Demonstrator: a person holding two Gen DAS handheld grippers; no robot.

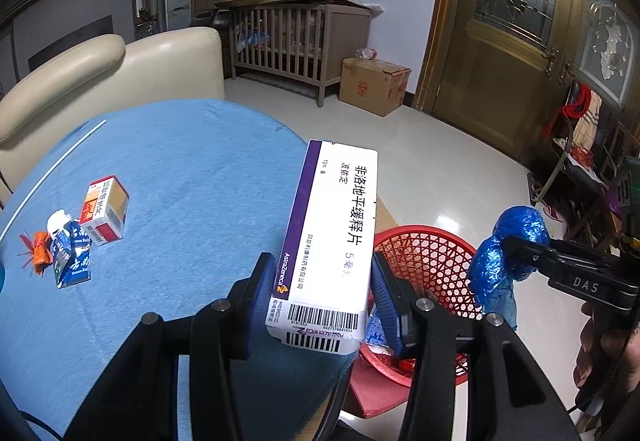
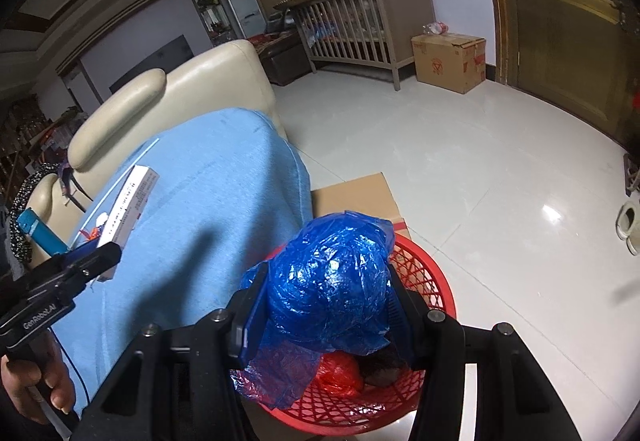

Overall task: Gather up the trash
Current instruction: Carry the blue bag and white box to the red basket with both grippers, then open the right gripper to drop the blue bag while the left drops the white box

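The left hand-held gripper (image 1: 320,297) is clamped on a light, crushable medicine box (image 1: 330,241); the right hand-held gripper (image 2: 326,317) on a soft, slippery plastic wad (image 2: 332,281), best held mid-bulk.

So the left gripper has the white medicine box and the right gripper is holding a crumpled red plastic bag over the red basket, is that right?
Not quite. The bag in the right gripper is blue, not red, as the right wrist view shows. The rest stands: the left gripper has the white medicine box, and the bag hangs over the red basket.

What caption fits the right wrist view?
Right gripper carries crumpled blue plastic over the red basket.
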